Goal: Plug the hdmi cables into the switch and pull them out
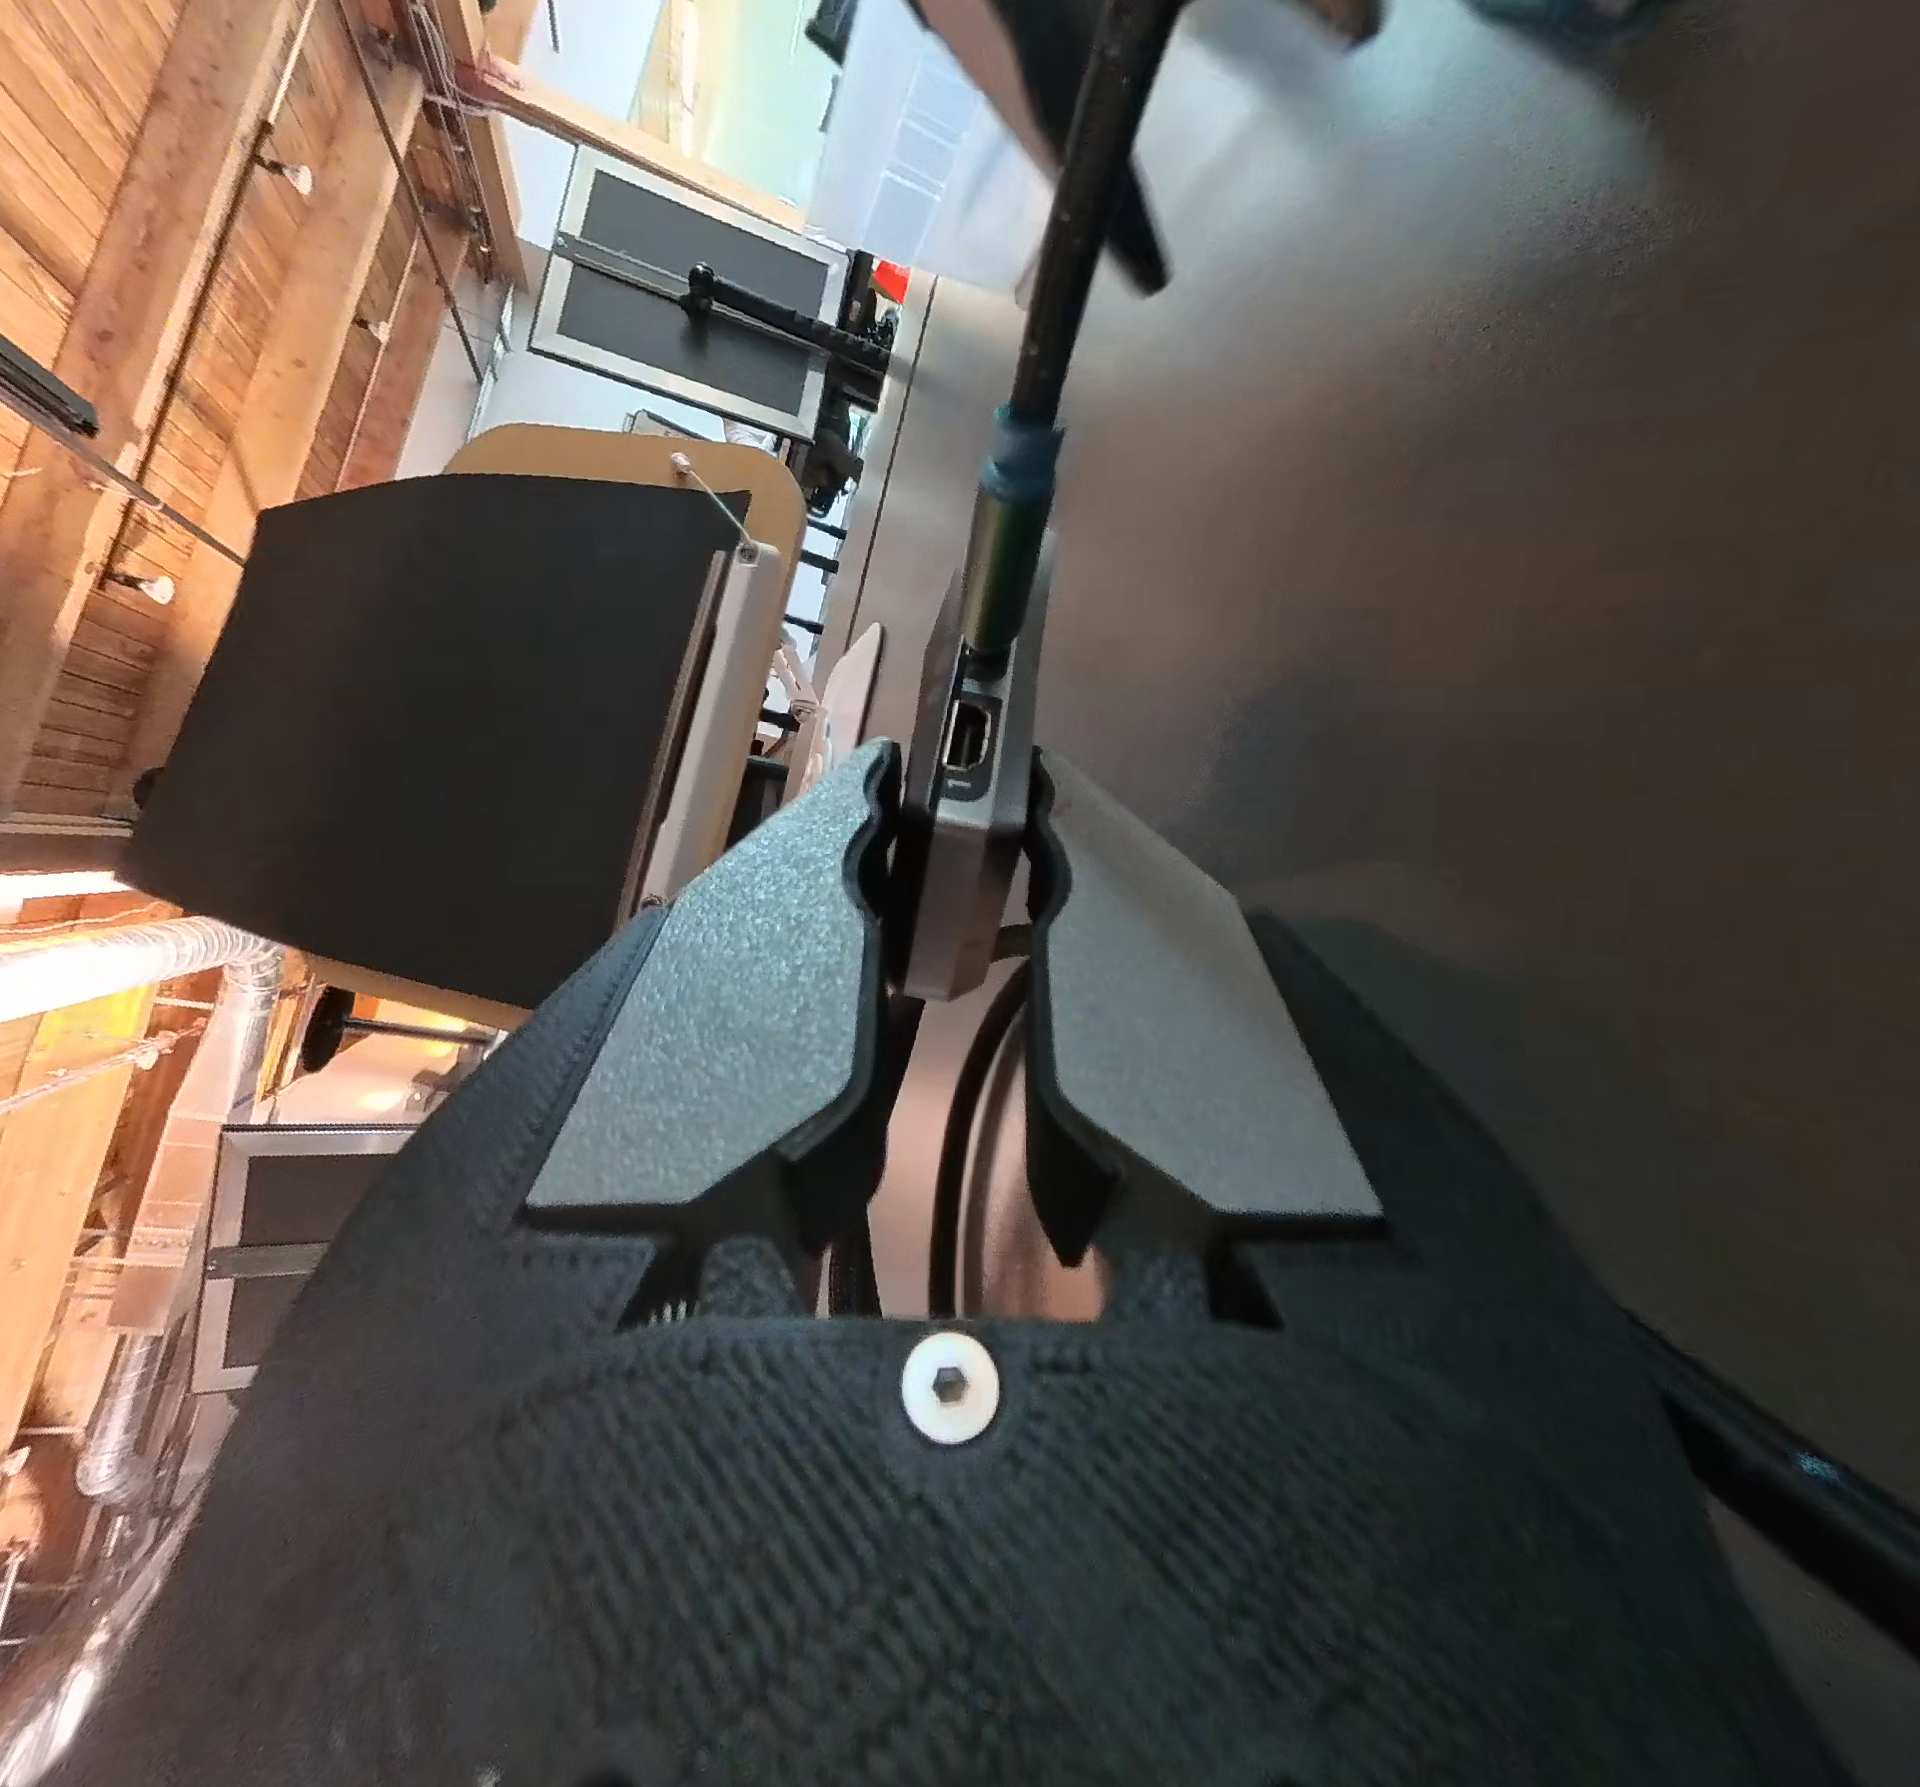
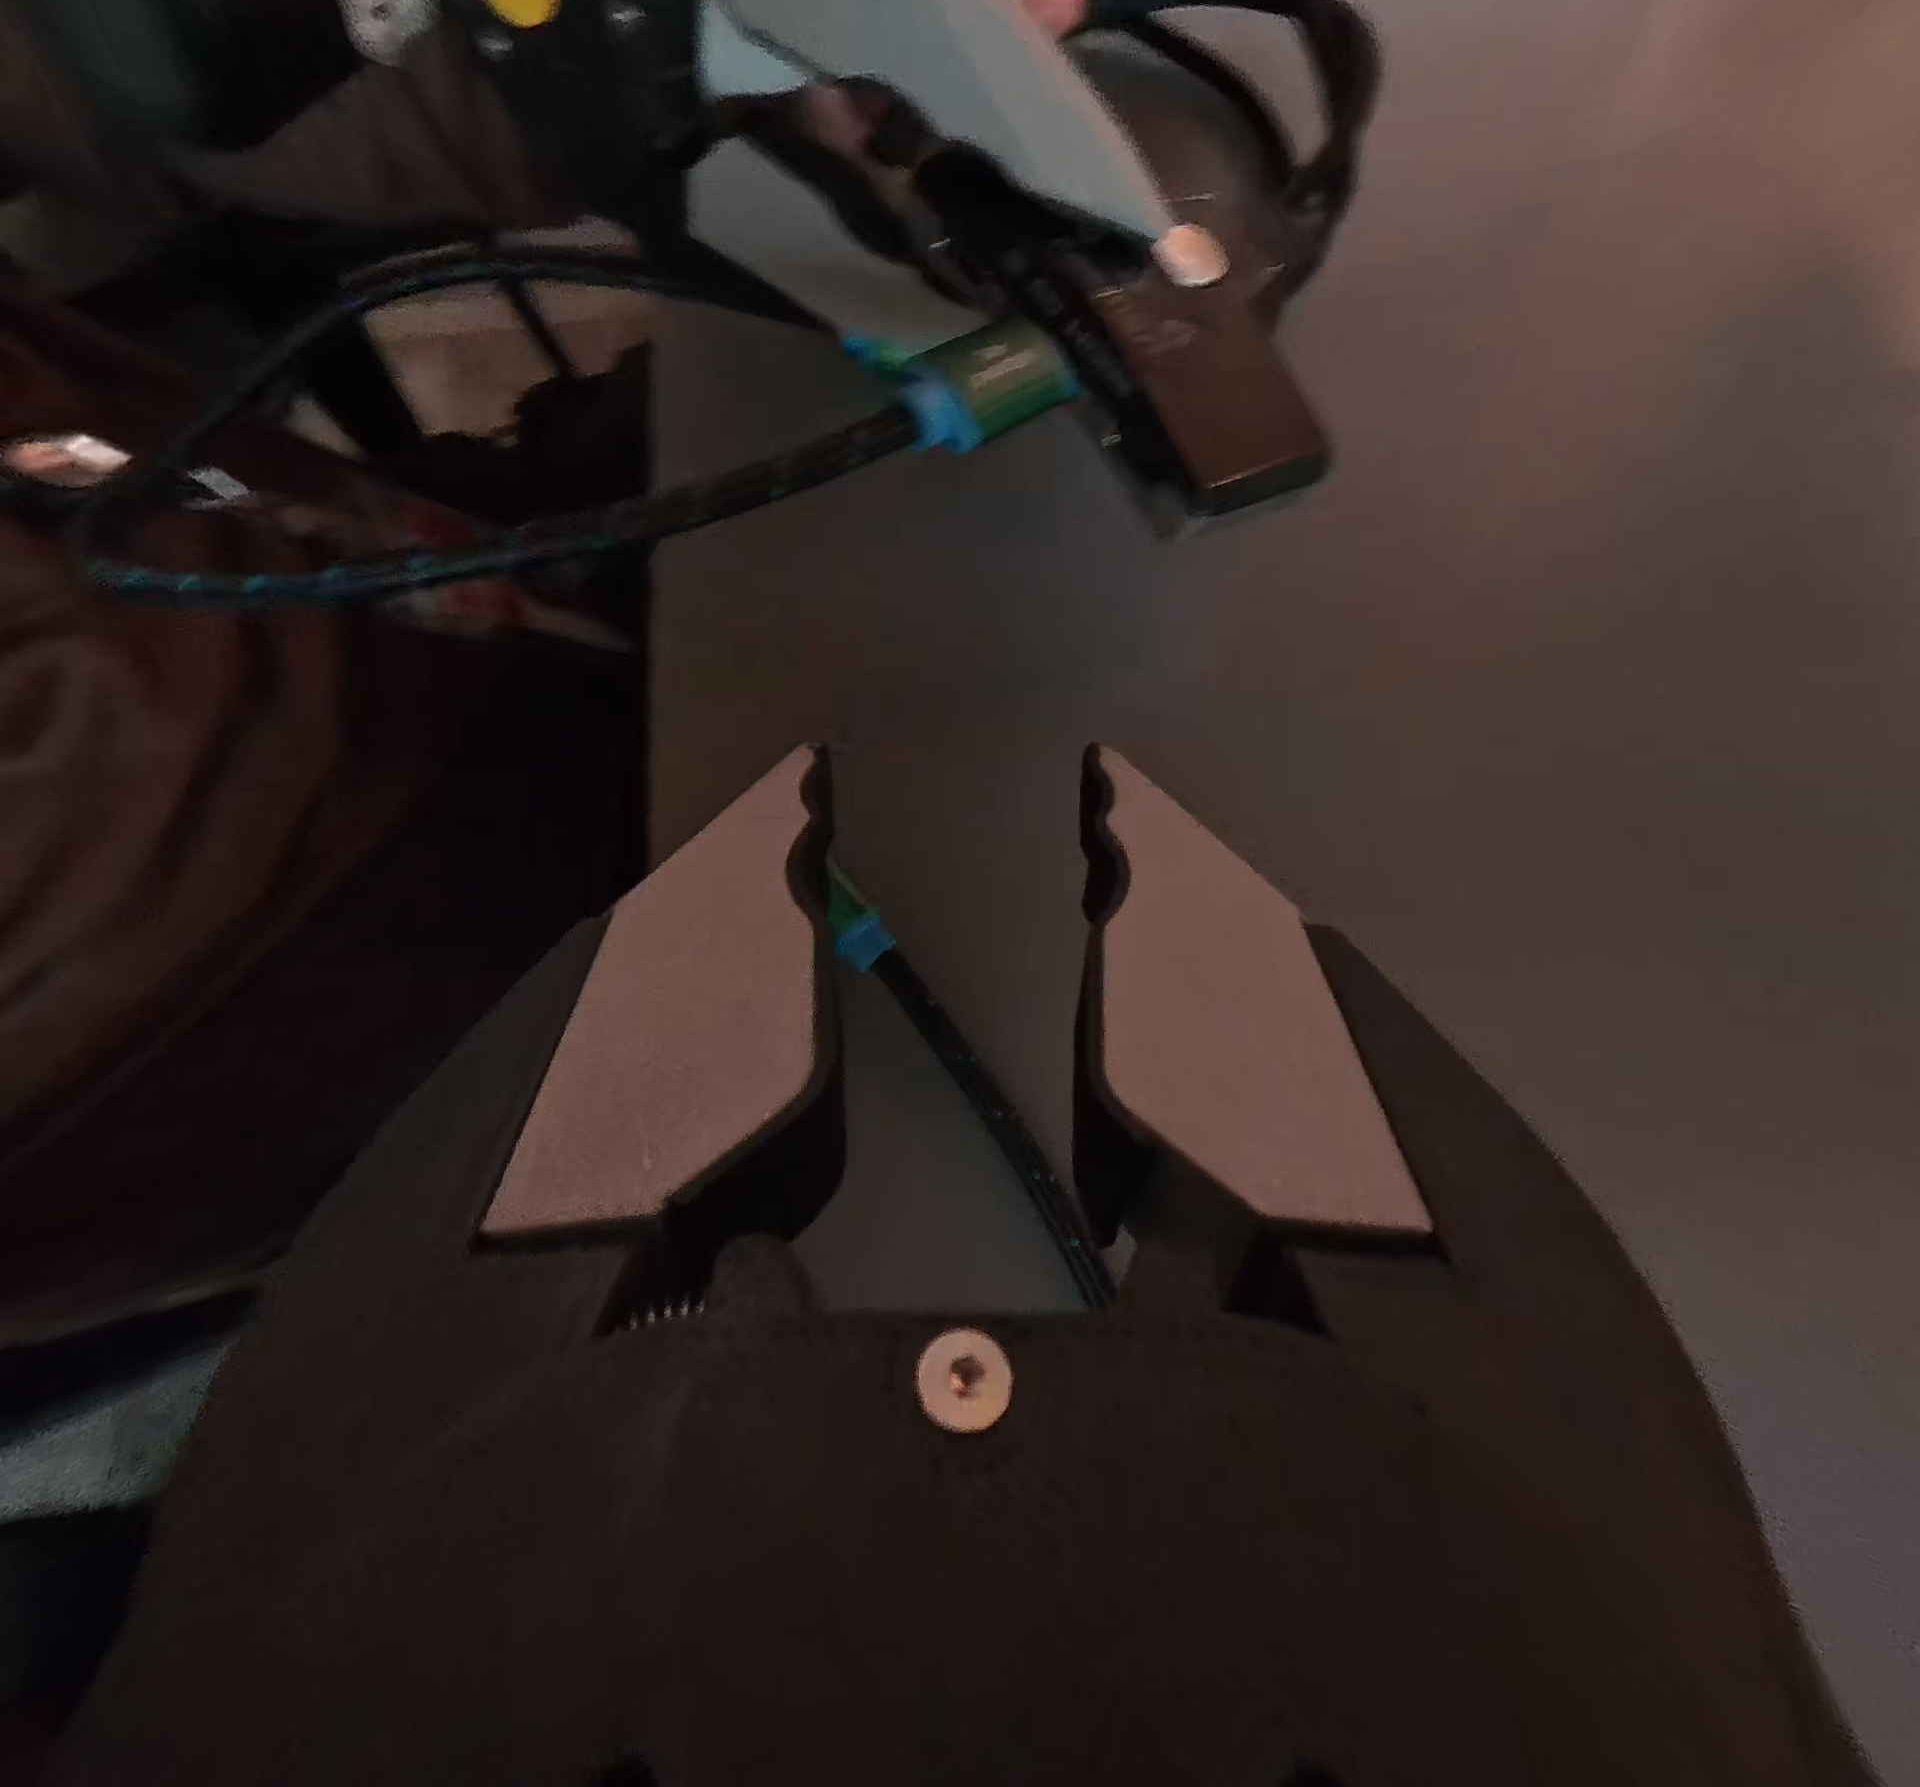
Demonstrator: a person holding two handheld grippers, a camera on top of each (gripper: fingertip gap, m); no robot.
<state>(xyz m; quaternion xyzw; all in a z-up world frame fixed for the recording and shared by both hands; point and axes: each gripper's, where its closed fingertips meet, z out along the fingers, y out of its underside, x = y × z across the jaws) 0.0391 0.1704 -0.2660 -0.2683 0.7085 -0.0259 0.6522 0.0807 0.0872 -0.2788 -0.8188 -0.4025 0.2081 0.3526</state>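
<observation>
Dark grey table [image 2: 1455,802], switch lifted, one cable in.
My left hand-held gripper [image 1: 961,802] clamps the switch [image 1: 951,896] by both faces, one plug [image 1: 1003,574] seated, the nearer port [image 1: 966,735] empty. My right hand-held gripper [image 2: 956,802] gapes wide, gripping nothing; the second cable's plug [image 2: 852,927] lies just inside its left finger. I'd close squarely on that plug's body, then line it up before pushing.

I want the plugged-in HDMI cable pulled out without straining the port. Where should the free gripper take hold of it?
Grip the rigid connector housing beside the switch, not the braided cord. Come from the cord side, along the plug's axis, pads on its two flat faces, probably pulling straight out while the left gripper clamps the switch.
</observation>
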